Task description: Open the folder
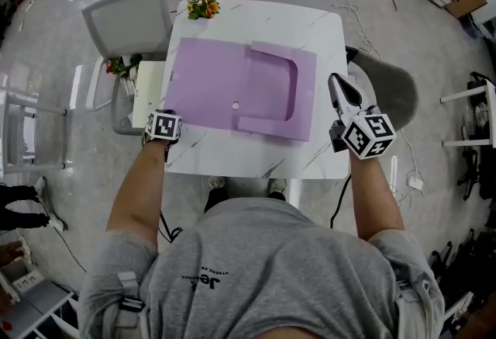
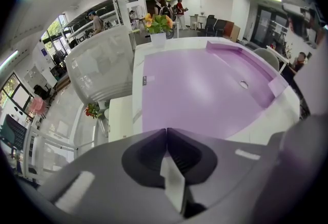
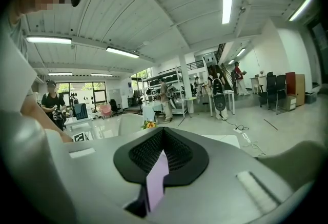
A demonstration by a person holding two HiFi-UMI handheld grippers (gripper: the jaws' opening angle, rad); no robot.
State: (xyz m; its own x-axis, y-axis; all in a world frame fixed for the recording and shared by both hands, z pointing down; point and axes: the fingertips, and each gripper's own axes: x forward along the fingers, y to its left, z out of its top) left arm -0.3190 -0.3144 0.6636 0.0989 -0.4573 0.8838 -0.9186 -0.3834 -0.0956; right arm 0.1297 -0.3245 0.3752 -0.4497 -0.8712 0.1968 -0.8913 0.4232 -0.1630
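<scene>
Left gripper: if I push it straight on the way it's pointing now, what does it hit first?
Probably the purple folder: the left gripper, jaws shut, aims down at its near edge. How close it is, I cannot tell.

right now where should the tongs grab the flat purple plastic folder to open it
Probably the purple folder's stepped flap, at its near corner beside the round snap, coming from the person's side: the rest lies flat on the white marble table.

Left hand-held gripper (image 2: pixel 166 130) steeply downward, right hand-held gripper (image 3: pixel 163 130) nearly level, both with jaws together
</scene>
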